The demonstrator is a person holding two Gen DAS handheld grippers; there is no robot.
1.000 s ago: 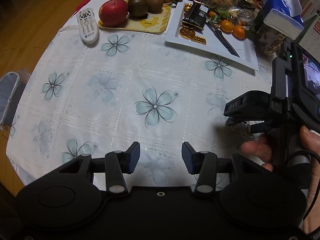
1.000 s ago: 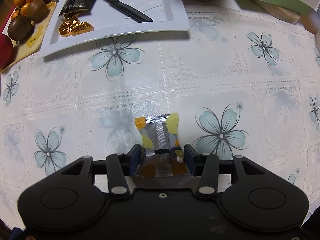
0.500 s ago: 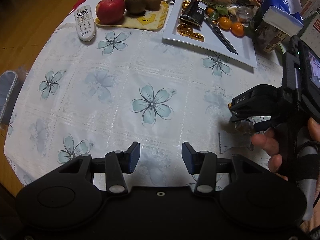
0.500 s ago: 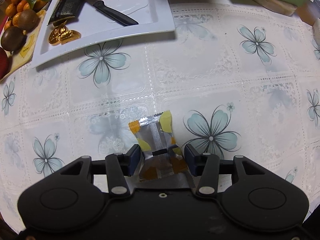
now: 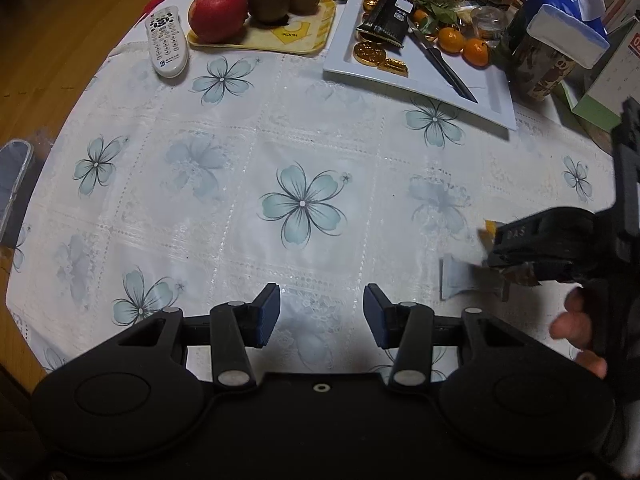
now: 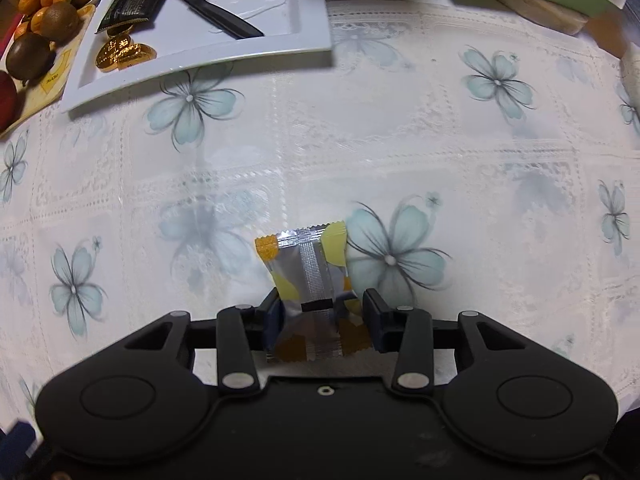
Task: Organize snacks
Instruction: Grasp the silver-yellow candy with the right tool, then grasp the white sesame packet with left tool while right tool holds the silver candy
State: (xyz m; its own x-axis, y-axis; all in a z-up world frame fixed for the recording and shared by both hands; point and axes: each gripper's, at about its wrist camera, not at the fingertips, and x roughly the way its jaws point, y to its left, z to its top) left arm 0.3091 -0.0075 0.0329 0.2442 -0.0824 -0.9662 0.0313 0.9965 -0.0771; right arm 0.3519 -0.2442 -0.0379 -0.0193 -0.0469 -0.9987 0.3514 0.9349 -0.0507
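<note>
Far left, a grey object [image 5: 14, 188] is cut off by the frame, so what it is can't be told. The worktop [image 5: 240, 216] edge curves past the remote [image 5: 166, 42], and loads of bare cloth is left around the left gripper [image 5: 321, 316], whose jaws are parked wide apart with nothing between them. The white plate [image 6: 296, 12] is seen further off than a second ago. The snack packet [image 6: 310, 280] sits between the right gripper [image 6: 322, 322] jaws, which are closing on it; it's probably lifted off the cloth, though blur makes that iffy.
</note>
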